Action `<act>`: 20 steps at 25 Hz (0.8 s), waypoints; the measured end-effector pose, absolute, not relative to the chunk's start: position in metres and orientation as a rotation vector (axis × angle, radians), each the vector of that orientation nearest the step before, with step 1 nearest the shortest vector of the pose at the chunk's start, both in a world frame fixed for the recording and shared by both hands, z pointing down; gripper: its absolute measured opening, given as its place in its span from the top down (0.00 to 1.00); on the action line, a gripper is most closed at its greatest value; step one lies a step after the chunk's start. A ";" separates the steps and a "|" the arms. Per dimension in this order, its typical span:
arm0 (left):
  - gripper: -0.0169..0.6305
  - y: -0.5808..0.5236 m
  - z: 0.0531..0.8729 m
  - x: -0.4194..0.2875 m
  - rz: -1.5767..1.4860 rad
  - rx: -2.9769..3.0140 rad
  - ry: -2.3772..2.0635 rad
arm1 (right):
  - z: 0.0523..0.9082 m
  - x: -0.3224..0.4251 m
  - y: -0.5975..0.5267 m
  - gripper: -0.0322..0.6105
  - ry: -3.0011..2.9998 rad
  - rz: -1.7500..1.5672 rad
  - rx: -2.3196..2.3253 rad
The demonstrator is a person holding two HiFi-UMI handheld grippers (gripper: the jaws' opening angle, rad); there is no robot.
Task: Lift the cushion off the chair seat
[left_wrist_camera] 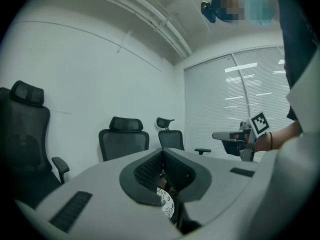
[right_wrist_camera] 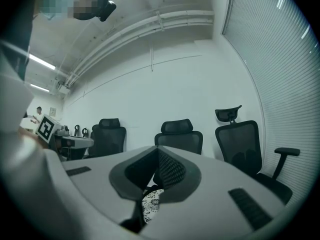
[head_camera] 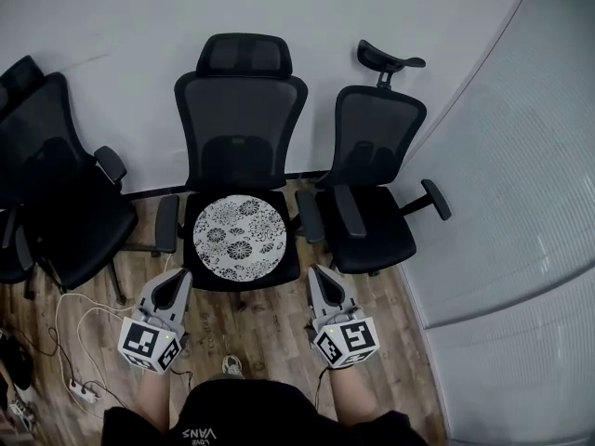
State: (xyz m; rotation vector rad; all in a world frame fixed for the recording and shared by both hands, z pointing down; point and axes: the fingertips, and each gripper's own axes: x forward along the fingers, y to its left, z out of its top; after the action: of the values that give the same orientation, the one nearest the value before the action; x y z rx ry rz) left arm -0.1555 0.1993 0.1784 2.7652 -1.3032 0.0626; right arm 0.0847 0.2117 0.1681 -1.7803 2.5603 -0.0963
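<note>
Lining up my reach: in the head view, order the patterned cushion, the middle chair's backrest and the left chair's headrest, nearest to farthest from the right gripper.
1. Patterned cushion, ahead and left.
2. Middle chair's backrest, behind the cushion.
3. Left chair's headrest, far left.

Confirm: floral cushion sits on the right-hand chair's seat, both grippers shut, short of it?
No. The cushion sits on the seat of the middle chair, not the right-hand one; the head view shows it. The left gripper and right gripper are shut, short of it.
</note>
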 end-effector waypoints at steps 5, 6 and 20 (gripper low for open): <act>0.96 0.182 0.182 -0.161 0.068 2.784 -1.271 | 0.174 0.076 0.199 0.93 2.551 -0.103 -1.805; 0.96 0.178 0.182 -0.162 0.066 2.784 -1.271 | 0.175 0.075 0.197 0.93 2.551 -0.103 -1.807; 0.96 0.133 0.191 -0.151 0.080 2.744 -1.281 | 0.183 0.084 0.145 0.93 2.582 -0.139 -1.795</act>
State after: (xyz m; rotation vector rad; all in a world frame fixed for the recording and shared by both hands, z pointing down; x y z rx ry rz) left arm -0.1512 0.1328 0.1909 2.7439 -1.2808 0.0798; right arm 0.0841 0.1449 0.1833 -1.7955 2.5820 -0.1385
